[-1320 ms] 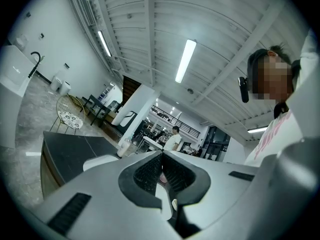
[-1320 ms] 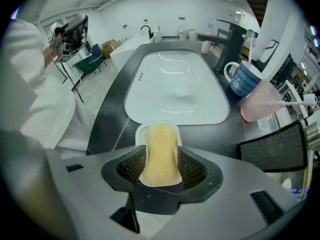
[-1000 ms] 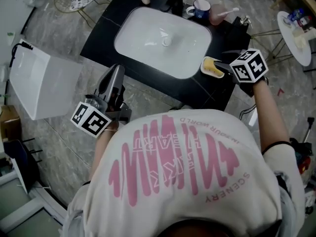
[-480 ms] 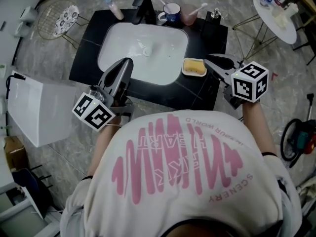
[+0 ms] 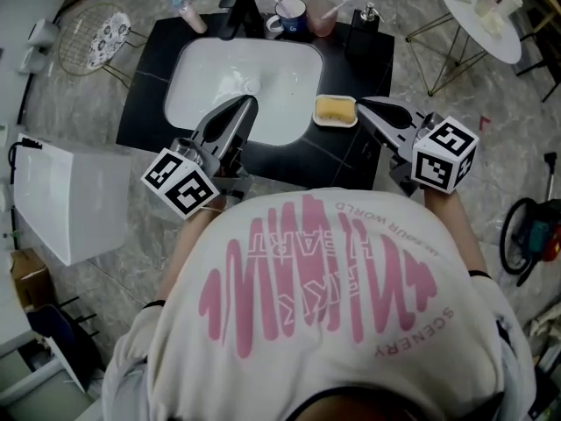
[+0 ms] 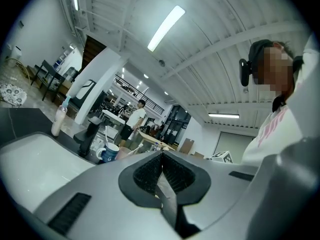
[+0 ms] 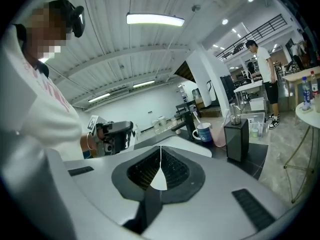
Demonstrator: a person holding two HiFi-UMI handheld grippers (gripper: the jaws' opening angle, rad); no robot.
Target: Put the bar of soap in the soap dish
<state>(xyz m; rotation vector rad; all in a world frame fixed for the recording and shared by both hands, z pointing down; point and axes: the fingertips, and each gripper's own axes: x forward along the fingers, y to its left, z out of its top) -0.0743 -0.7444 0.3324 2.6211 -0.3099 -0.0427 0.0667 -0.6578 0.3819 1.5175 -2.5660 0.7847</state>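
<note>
A yellow bar of soap [image 5: 335, 106] lies in the small white soap dish [image 5: 337, 122] on the black counter, to the right of the basin. My right gripper [image 5: 362, 103] hovers just right of the dish, apart from the soap. Its jaws are shut with nothing between them, as the right gripper view [image 7: 160, 151] shows. My left gripper [image 5: 246, 103] reaches over the basin's near edge. The left gripper view [image 6: 161, 156] shows its pads closed together and empty.
A white basin [image 5: 219, 68] is set in the black counter [image 5: 145, 86]. A black faucet [image 5: 234, 3], a blue mug [image 5: 289, 14], a pink cup [image 5: 322, 16] and a black dispenser [image 5: 364, 24] line its far edge. A white box [image 5: 61, 196] stands left, a round table [image 5: 482, 16] far right.
My right gripper has drawn back from the dish and its jaws have closed, leaving the soap in the dish. My left gripper has moved forward to the basin's edge.
</note>
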